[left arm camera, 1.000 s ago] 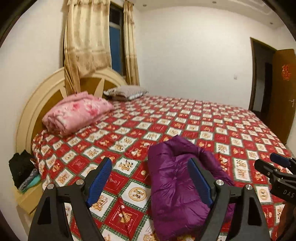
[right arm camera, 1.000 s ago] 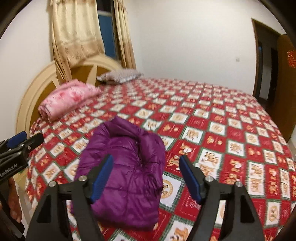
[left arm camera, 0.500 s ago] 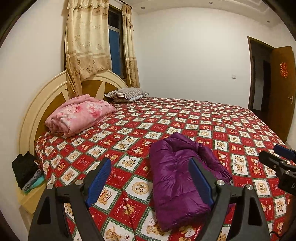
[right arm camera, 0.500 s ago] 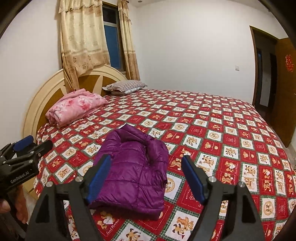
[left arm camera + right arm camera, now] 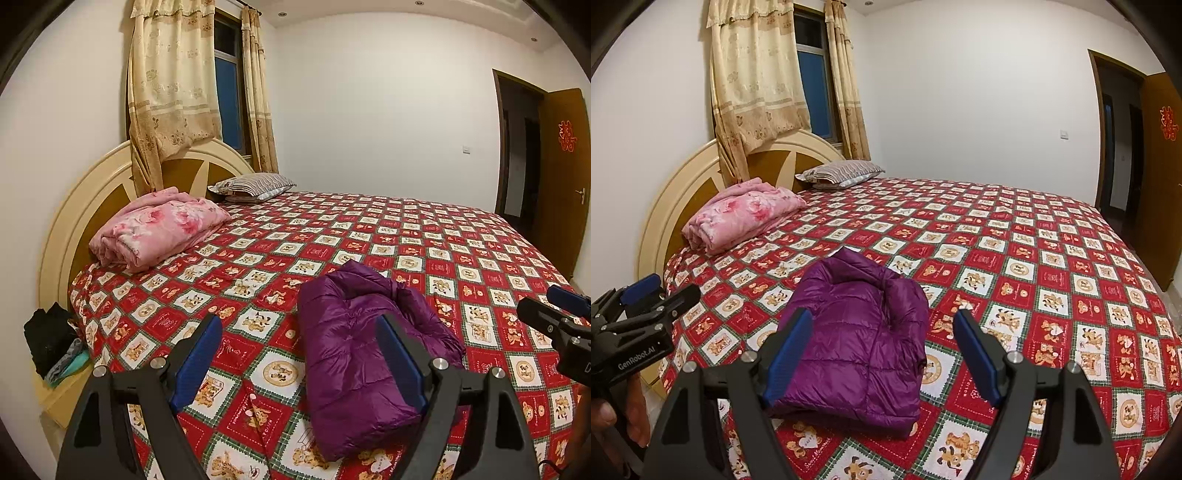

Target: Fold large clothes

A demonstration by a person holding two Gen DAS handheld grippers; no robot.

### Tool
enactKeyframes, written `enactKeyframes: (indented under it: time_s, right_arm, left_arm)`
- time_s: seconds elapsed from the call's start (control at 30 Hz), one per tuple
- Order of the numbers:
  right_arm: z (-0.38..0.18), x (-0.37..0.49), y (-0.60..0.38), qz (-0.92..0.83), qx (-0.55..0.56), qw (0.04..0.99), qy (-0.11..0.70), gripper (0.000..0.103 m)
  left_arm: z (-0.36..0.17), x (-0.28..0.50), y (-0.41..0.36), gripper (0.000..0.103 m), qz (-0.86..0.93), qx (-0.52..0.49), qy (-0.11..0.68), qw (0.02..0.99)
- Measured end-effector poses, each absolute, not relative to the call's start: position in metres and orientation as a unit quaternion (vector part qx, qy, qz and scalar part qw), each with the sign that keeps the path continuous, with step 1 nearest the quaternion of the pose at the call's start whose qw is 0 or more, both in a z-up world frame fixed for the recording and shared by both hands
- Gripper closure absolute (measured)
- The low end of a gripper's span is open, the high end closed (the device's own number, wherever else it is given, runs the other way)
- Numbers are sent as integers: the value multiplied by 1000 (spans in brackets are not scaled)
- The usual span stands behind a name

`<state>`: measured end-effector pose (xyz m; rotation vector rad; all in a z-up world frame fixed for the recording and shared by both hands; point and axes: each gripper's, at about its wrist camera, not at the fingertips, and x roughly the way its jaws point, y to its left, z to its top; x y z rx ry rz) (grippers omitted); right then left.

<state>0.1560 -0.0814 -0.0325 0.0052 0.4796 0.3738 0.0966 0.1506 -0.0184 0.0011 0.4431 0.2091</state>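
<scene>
Right wrist view: purple jacket (image 5: 860,339) folded on bedspread (image 5: 1052,277), long axis running away, ahead-left of right gripper (image 5: 882,354), ahead-right of left gripper (image 5: 299,354), both wide open, empty.

Bed (image 5: 369,229) is carrying folded purple jacket (image 5: 354,354), pink blanket (image 5: 159,225) and striped pillow (image 5: 255,184) by headboard.

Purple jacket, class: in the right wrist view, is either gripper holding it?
No. The purple jacket lies folded on the bed, and the right gripper stands open above it, pads clear.
</scene>
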Motion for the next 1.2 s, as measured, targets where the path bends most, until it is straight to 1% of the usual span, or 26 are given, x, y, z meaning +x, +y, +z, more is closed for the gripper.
enactKeyframes:
  time_s: [1.2]
  right_arm:
    - [-37, 155, -76, 181, 4, 953, 241, 21]
  left_arm:
    - [-26, 99, 151, 18, 99, 6, 223, 970]
